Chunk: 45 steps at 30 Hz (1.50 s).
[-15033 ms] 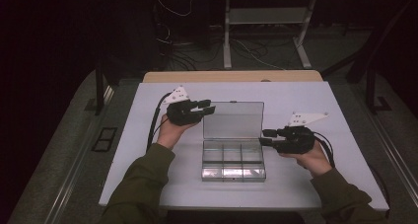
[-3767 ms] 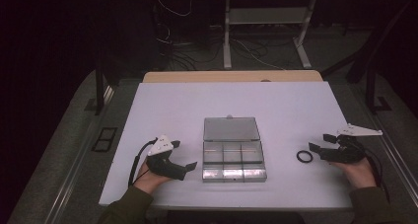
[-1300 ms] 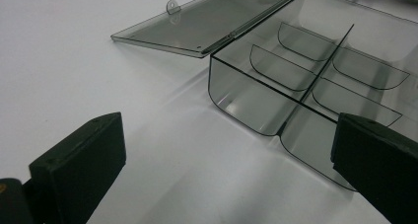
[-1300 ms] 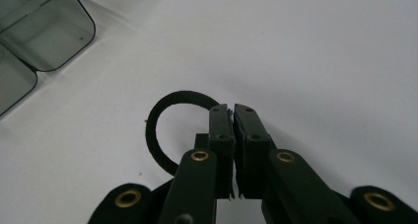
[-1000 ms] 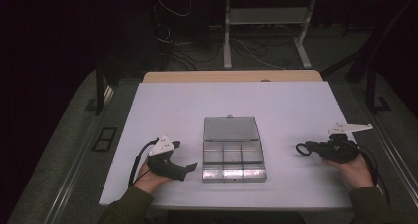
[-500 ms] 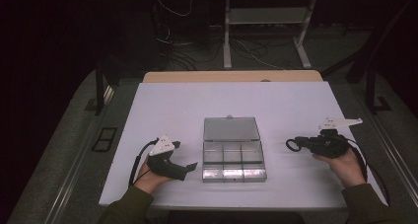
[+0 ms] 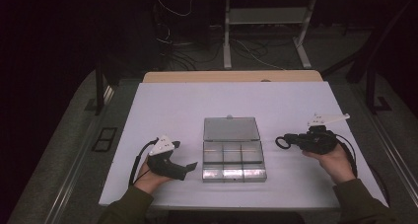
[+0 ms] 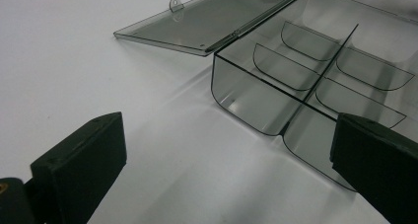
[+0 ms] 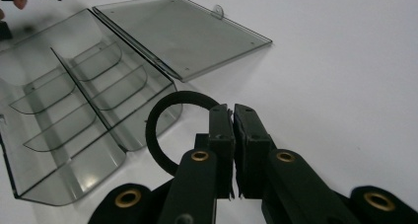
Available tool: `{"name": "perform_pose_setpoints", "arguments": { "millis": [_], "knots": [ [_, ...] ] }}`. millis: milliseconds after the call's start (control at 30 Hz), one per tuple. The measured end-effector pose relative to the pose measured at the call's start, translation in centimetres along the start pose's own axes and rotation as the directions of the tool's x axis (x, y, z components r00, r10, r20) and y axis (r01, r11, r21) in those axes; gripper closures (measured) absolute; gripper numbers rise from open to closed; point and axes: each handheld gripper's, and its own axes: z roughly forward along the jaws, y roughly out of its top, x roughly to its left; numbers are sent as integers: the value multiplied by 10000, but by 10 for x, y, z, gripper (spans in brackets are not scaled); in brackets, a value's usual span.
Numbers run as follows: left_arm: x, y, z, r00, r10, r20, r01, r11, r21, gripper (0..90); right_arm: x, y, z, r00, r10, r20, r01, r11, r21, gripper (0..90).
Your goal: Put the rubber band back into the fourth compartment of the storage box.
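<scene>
A clear plastic compartment box (image 7: 234, 174) stands at the table's middle, its lid (image 7: 231, 129) folded flat on the far side. My right gripper (image 7: 290, 141) hovers just right of the box, shut on a black ring (image 7: 281, 143). In the right gripper view the ring (image 9: 158, 121) hangs from the left side of the pinched jaws (image 9: 232, 111), close to the box's near corner (image 9: 64, 184). My left gripper (image 7: 193, 164) rests on the table at the box's front left corner. Its jaws (image 8: 226, 130) stand wide open with nothing between them, and the box wall (image 8: 241, 98) lies just ahead.
The box (image 8: 315, 81) has several compartments with curved dividers, none holding anything. The white table top (image 7: 172, 110) stretches around it, with a wooden strip (image 7: 231, 76) at the far edge. Beyond are a dark floor, cables and a desk frame (image 7: 266, 17).
My right gripper has carried the black ring leftward toward the box and slightly up. The left gripper has stayed put.
</scene>
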Motion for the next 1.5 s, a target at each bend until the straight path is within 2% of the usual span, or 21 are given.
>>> {"name": "perform_pose_setpoints", "arguments": {
  "millis": [767,1500],
  "knots": [
    [0,0,0,10000,-12,-59,12,10000,-33,0,27,23,30,9948,-744,-699,752,9971,90,860],
    [0,0,0,10000,5,-48,-5,10000,-29,5,55,42,60,9791,-1376,-1497,1422,9896,203,860]
  ]
}}
